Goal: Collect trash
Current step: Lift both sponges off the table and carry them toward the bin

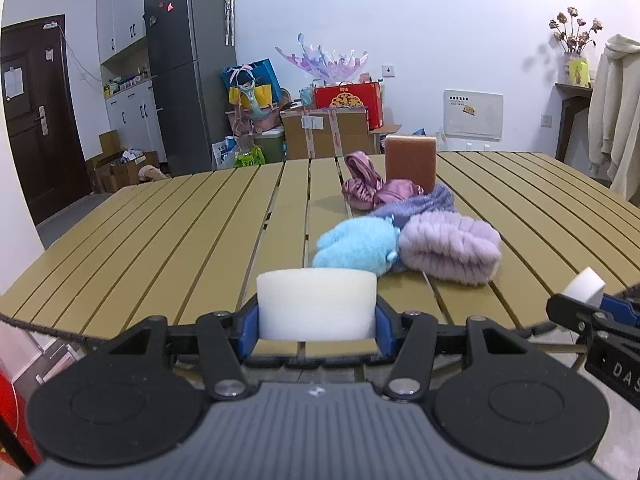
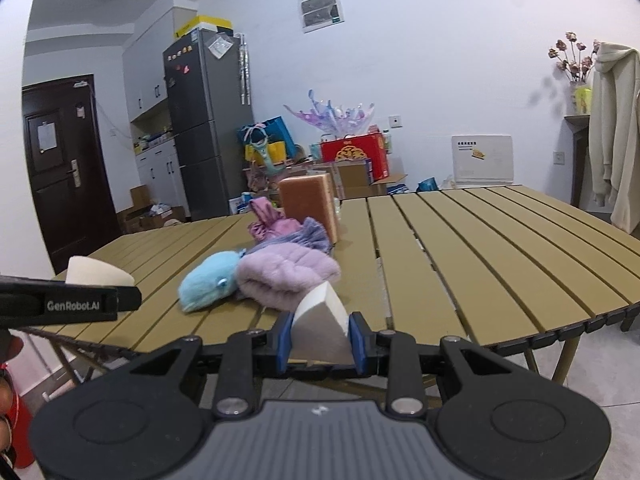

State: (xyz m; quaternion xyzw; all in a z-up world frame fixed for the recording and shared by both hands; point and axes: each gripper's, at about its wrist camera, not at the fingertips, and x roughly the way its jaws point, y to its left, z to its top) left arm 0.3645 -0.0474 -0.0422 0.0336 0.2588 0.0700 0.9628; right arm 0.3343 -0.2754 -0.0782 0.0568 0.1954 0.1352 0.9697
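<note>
Two foam blocks are pinched off the worktop (image 1: pixel 160 220), one in the left gripper (image 1: pixel 317 312), one in the right gripper (image 2: pixel 321 336), apparently as trash for binning, leaving the plush pile (image 1: pixel 408 240) behind

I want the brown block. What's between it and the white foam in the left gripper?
Left wrist view: fluffy blue pouch, furry lilac muff, purple cloth, pink satin cloth lie between white foam and brown block.

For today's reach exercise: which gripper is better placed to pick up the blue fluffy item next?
Neither yet: the left gripper and right gripper each clamp white foam. Once emptied, left faces the blue fluffy item more directly.
</note>
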